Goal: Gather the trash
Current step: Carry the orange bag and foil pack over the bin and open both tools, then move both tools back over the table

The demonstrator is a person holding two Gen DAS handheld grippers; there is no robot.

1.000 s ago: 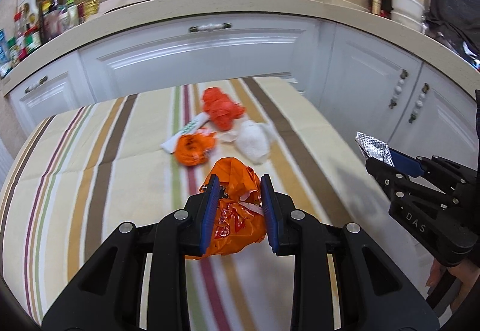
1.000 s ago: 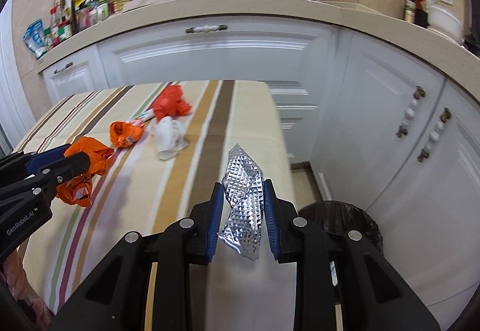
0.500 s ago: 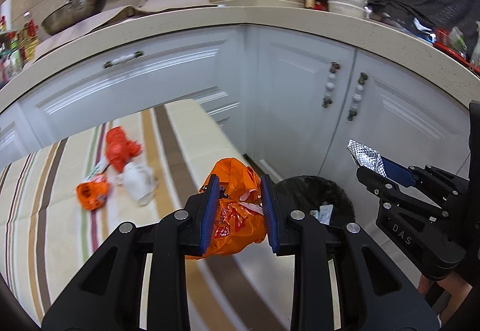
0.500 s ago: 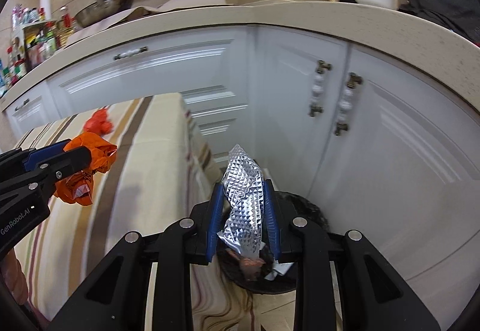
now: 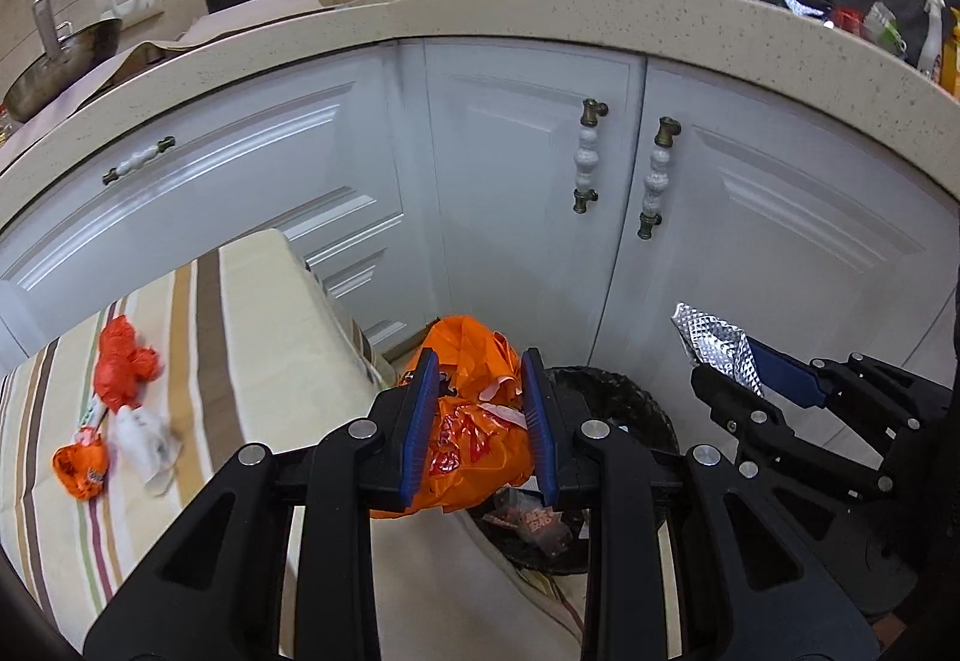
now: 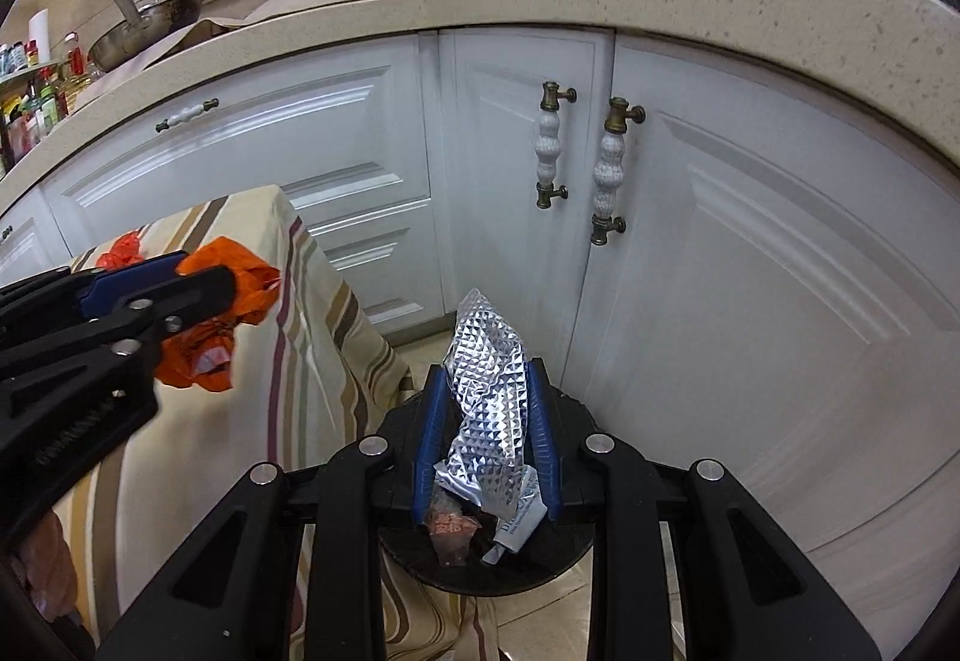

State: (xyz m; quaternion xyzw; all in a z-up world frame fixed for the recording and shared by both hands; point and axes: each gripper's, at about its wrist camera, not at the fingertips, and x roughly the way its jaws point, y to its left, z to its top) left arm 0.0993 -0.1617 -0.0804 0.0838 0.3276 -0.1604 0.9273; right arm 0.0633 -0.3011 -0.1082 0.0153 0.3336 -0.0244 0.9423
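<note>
- Carrying 2 pieces at once: left hand-held gripper (image 5: pixel 480 424) clamped on crumpled orange plastic bag (image 5: pixel 474 421); right hand-held gripper (image 6: pixel 487 442) clamped on silver foil wrapper (image 6: pixel 489 397).
- Black trash bin (image 6: pixel 558 559) on floor by white cabinets, wrappers already inside; foil hangs right above it, orange bag near its rim w/ worktop edge below.
- Left to do, prob.: drop both.
- Still on striped worktop (image 5: pixel 252 337): red bag (image 5: pixel 123 367), small orange wrapper (image 5: pixel 81 472), white tissue (image 5: pixel 147 436).
</note>
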